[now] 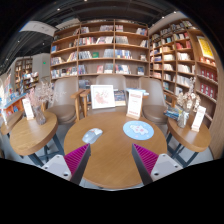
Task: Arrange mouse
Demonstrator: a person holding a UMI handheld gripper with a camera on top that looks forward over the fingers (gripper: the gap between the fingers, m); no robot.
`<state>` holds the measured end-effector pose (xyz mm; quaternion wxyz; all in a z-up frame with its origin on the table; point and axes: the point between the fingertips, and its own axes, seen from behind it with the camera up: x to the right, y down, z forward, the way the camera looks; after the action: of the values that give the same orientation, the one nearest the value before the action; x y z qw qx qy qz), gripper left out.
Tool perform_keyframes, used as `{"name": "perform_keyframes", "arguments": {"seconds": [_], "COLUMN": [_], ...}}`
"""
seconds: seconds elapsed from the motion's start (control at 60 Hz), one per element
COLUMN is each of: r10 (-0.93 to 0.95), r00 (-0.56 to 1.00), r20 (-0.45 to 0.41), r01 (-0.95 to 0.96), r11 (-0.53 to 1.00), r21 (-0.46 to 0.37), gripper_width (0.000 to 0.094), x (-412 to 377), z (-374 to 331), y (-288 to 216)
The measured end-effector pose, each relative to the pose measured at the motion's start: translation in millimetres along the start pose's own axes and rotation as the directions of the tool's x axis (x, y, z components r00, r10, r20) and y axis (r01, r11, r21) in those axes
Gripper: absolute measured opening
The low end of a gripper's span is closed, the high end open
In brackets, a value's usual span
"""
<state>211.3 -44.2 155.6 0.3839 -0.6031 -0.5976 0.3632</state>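
Note:
A small light-coloured mouse (92, 135) lies on the round wooden table (112, 150), ahead of my left finger. A round blue mouse pad (138, 129) with a white pattern lies to its right, ahead of my right finger. The mouse and the pad are apart. My gripper (111, 162) is open and empty, held above the near part of the table. Its magenta pads (75, 158) show at either side with bare tabletop between them. Both objects lie beyond the fingertips.
Two white standing signs (102, 96) (134, 103) stand at the table's far edge, with brown chairs (66, 100) behind them. Smaller round tables stand at the left (30, 133) and right (190, 132). Bookshelves (100, 48) line the back walls.

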Motion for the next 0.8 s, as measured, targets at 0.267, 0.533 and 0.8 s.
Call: {"name": "perform_keyframes", "arguments": {"seconds": [0.267,0.533,0.8], "r10": [-0.039,-0.017,-0.038], "r00": [0.998,0.995,0.996], "r20": [0.051,0.101,0.076], "r01": [0.04,0.022,0.041], "r11": [0.999,0.999,0.998], "r21": [-0.025,-0.046,-0.044], "gripper_width": [0.0854,0.0852,0.0853], "x": [-54,-103,-126], "z": [37,79,130], "y": [40,58,55]}}
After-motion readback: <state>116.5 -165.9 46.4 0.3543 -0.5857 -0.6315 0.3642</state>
